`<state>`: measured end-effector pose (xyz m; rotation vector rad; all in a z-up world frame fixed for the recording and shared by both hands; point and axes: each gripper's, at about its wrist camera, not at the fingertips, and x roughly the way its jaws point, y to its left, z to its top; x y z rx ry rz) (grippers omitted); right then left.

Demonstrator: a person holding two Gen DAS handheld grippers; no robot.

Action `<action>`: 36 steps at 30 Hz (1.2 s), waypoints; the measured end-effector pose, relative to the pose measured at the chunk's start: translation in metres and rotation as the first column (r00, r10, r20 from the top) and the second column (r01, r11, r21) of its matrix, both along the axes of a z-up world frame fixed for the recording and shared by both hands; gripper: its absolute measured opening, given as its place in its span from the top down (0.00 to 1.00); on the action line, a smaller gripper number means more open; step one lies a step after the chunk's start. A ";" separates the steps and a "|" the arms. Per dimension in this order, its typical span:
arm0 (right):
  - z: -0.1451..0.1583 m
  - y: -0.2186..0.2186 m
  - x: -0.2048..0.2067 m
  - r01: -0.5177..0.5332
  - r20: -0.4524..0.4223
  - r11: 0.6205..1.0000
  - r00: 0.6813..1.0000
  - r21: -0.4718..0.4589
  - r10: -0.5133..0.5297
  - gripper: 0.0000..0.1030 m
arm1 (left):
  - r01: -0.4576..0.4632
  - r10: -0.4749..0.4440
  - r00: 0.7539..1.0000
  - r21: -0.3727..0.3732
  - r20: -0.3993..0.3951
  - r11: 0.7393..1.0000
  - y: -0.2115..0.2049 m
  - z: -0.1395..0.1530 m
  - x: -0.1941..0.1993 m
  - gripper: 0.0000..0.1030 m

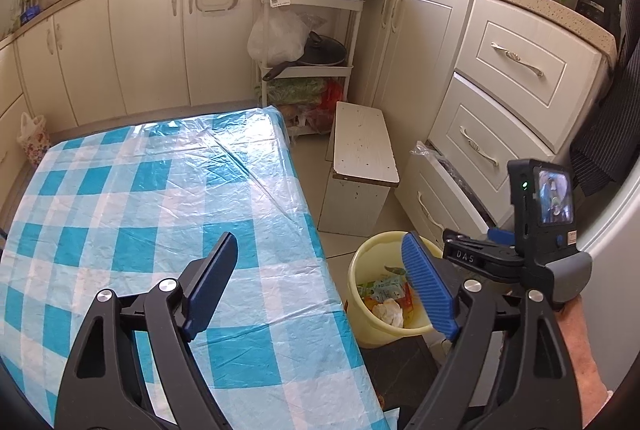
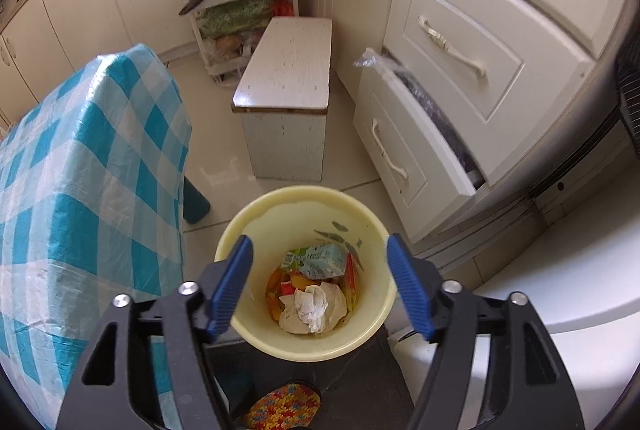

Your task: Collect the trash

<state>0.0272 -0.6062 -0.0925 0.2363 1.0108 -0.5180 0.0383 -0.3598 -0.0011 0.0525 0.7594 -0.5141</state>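
Over the kitchen floor, beside the right edge of the tabletop (image 1: pixel 152 214), a pale yellow bin (image 2: pixel 360 326) is seen standing, and the trash is already inside it. No loose trash can be found on the checked cloth in either view. At the bottom of the bin a crumpled green carton (image 2: pixel 318 260) is lying on orange wrappers (image 2: pixel 276 290), with a ball of white paper (image 2: pixel 314 306) in front of it. The right claw (image 2: pixel 320 284) is held directly above the bin mouth, spread wide and holding nothing. The left claw (image 1: pixel 320 284) is held over the right edge of the tabletop, also spread wide and empty. The dropping step is judged to be finished. For the next move, a further piece of trash must be looked for outside these views; if none is found, the task can be regarded as done.
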 end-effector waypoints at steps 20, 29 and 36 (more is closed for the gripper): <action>0.141 0.107 -0.124 0.122 0.357 0.961 0.934 -0.248 -0.026 0.07 | 0.060 -0.060 0.988 0.002 0.143 0.998 0.077 0.063 -0.055 0.07; 0.172 0.138 -0.192 0.265 0.417 0.925 0.899 -0.272 -0.135 0.07 | 0.104 -0.105 0.974 0.013 0.202 0.994 0.108 0.087 -0.102 0.07; 0.194 0.159 -0.219 0.297 0.460 0.907 0.878 -0.299 -0.136 0.07 | 0.120 -0.119 0.961 0.008 0.249 0.993 0.124 0.106 -0.129 0.07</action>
